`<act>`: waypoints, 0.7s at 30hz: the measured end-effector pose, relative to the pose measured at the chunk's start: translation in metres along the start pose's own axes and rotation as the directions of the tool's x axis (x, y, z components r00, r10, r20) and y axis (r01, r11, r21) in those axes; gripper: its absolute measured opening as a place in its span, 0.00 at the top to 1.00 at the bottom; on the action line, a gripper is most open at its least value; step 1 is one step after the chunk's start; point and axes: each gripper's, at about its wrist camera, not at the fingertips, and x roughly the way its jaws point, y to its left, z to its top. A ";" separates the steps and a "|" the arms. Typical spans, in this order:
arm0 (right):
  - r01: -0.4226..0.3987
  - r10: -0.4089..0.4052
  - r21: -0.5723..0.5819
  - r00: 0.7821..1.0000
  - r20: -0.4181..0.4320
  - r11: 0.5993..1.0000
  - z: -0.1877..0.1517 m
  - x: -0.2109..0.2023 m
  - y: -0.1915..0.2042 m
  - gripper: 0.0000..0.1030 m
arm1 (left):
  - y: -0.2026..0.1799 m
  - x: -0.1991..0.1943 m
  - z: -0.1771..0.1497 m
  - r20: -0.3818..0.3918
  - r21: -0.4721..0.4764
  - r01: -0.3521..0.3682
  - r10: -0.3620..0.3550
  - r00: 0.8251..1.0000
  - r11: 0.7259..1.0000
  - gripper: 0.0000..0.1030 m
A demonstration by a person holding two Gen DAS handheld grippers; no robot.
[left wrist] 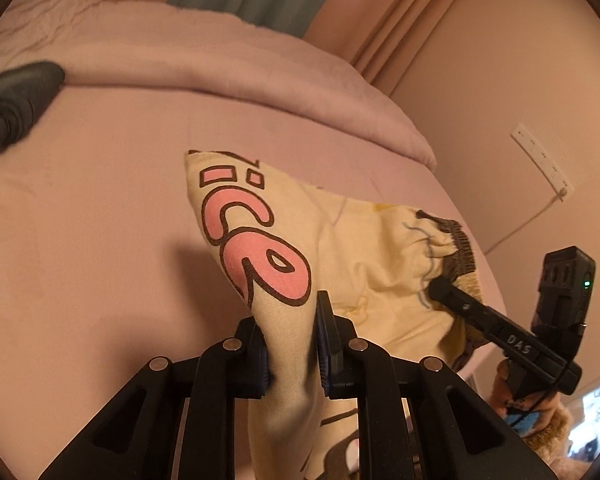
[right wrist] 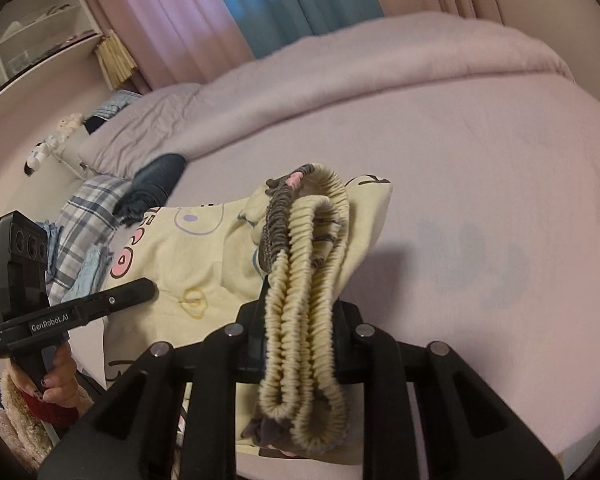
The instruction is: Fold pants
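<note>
Lift step. Left claw point(left wrist: 292, 344) clamped on pants point(left wrist: 340, 248) leg end; right claw point(right wrist: 300, 344) clamped on the bunched waistband point(right wrist: 304, 280). Pants hang above the bed point(right wrist: 480, 168). Next: likely spread flat, then fold.

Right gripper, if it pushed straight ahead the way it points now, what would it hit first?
Probably the bare bed sheet: the right gripper, clamped on the pants' waistband, points down at it, though depth is unclear.

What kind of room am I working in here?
A bedroom, most likely. The pants are over a bed with a pink sheet, a rolled-back duvet lies along its far side, and curtains hang behind it. More clothes lie at the bed's edge.
</note>
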 end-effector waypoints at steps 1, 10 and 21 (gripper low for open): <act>-0.001 0.001 -0.005 1.000 0.008 1.000 0.003 0.002 0.001 0.79 | 0.002 0.002 0.007 0.008 0.003 -0.010 0.010 1.000 1.000 0.84; 0.000 0.000 -0.001 0.997 -0.074 1.000 0.029 0.075 -0.009 0.79 | 0.051 0.063 0.025 -0.093 -0.040 -0.142 0.138 0.986 0.989 0.84; 0.100 -0.101 -0.017 0.969 -0.226 0.995 0.002 0.148 -0.023 0.63 | 0.091 0.098 0.001 -0.195 -0.074 -0.232 0.214 0.957 0.970 0.64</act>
